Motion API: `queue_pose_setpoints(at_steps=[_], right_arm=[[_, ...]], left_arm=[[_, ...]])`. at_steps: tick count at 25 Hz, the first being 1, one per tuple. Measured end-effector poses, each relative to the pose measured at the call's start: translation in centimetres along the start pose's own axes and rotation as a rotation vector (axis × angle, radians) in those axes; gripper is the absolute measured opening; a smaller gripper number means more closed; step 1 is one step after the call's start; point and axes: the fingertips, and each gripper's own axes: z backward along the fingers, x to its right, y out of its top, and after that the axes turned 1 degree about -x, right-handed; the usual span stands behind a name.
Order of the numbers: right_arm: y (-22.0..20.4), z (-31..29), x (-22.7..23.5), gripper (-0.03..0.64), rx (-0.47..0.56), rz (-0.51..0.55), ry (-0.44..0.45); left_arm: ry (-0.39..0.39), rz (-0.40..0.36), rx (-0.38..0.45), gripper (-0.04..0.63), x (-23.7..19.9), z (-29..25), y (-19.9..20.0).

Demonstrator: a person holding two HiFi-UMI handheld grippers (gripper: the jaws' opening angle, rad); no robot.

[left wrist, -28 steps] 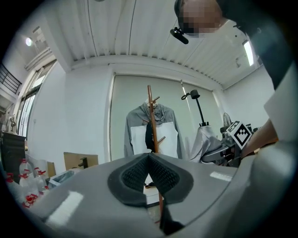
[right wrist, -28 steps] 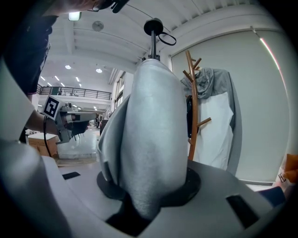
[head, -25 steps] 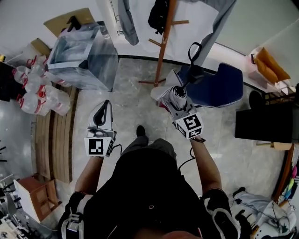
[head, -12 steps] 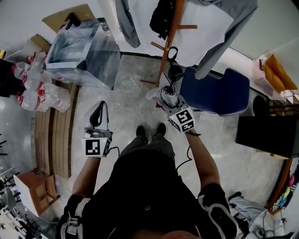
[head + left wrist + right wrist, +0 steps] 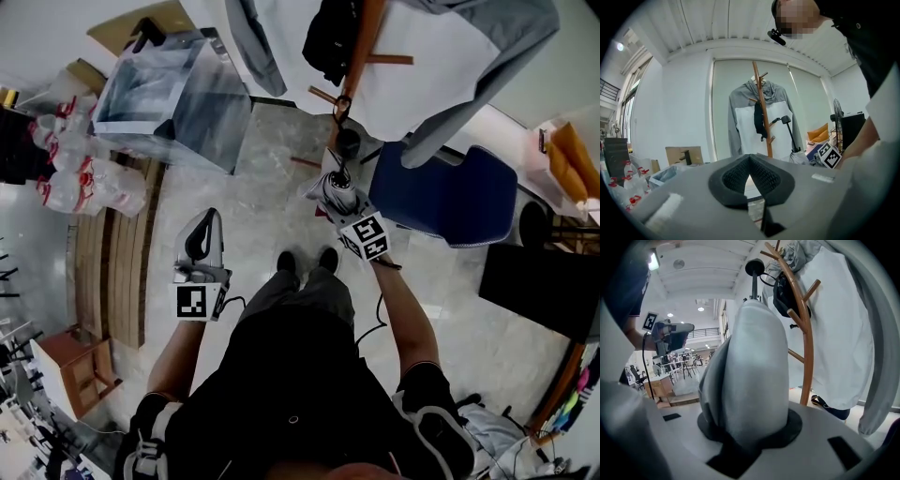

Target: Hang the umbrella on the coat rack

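My right gripper (image 5: 335,190) is shut on a folded grey umbrella (image 5: 750,371), held upright. Its black handle (image 5: 754,267) and wrist strap (image 5: 769,280) stick up above the jaws. In the head view the handle (image 5: 348,142) sits just below a lower peg of the wooden coat rack (image 5: 361,52). The rack's pole (image 5: 806,348) stands close on the right in the right gripper view. My left gripper (image 5: 206,222) hangs off to the left, shut with nothing in it, pads (image 5: 740,174) touching at the tips. From there I see the rack (image 5: 762,110) and umbrella handle (image 5: 786,120).
A grey-and-white hoodie (image 5: 487,66) and a black bag (image 5: 330,37) hang on the rack. A blue chair (image 5: 450,192) stands right of its base. A clear plastic box (image 5: 173,94), packs of bottles (image 5: 80,178) and a wooden bench (image 5: 108,272) are at the left.
The person has stepped closer to the rack. My right gripper carried the umbrella up to it, so the handle now sits by the lower pegs. The left gripper has barely moved.
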Motion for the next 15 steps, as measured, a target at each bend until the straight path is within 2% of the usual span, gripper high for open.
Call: queue_pose_setpoints(at_steps=[9, 12, 15], right_arm=[[-2.6, -2.6, 0.8, 0.135, 0.014, -0.063, 0.026], [-3.4, -3.3, 1.4, 0.136, 0.009, -0.076, 0.023], [-4.1, -3.7, 1.8, 0.135, 0.006, -0.083, 0.015]], left_arm=[[-0.004, -0.02, -0.04, 0.0, -0.1, -1.8, -1.6], [-0.013, -0.047, -0.057, 0.0, -0.2, -2.1, -2.5], [0.0, -0.019, -0.039, 0.0, -0.1, -2.4, -2.1]])
